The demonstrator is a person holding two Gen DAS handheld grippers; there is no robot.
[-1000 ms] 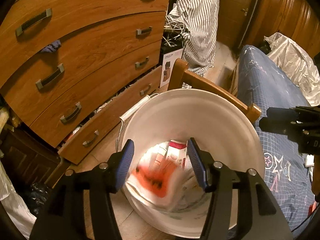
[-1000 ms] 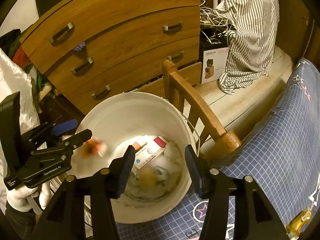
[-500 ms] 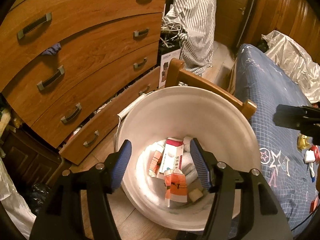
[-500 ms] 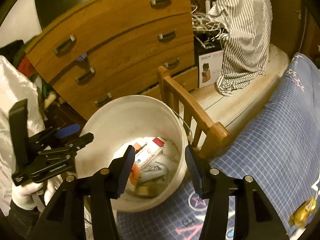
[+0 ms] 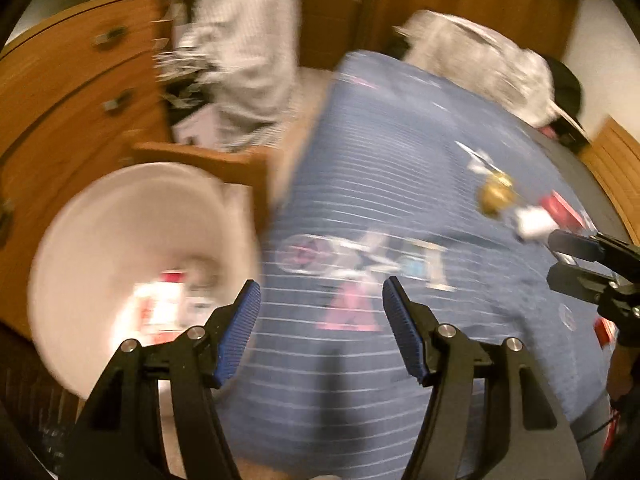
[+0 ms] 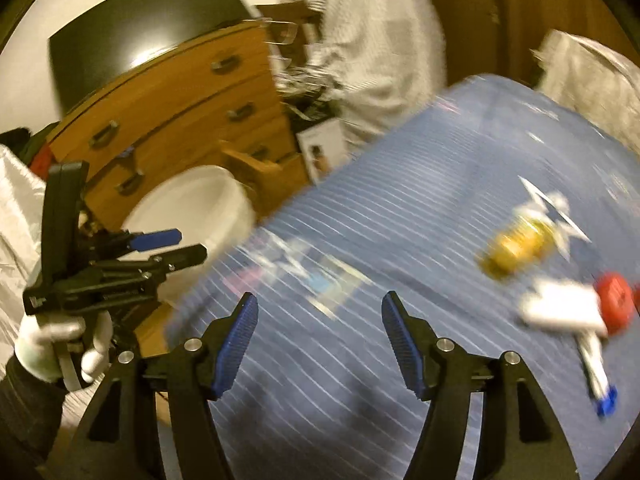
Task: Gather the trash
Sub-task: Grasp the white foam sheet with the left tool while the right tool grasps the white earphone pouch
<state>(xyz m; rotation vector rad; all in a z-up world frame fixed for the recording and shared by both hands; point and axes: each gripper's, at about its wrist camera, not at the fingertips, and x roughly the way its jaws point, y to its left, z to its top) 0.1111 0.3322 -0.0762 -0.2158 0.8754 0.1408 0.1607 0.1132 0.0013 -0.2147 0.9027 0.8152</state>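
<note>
Trash: a yellow wrapper [image 6: 516,249], a white scrap [image 6: 560,309] and a red piece [image 6: 614,297] are seen blurred on the blue bedspread [image 6: 400,216].
Bucket: the white bucket [image 5: 120,216] is placed beside the bed, cartons seen inside.
Right gripper [image 6: 319,334]: jaws are opening, nothing between them.
Left gripper [image 5: 321,322]: spread, empty, held over the bedspread.
Dresser [image 6: 176,92]: set behind the bucket.
</note>
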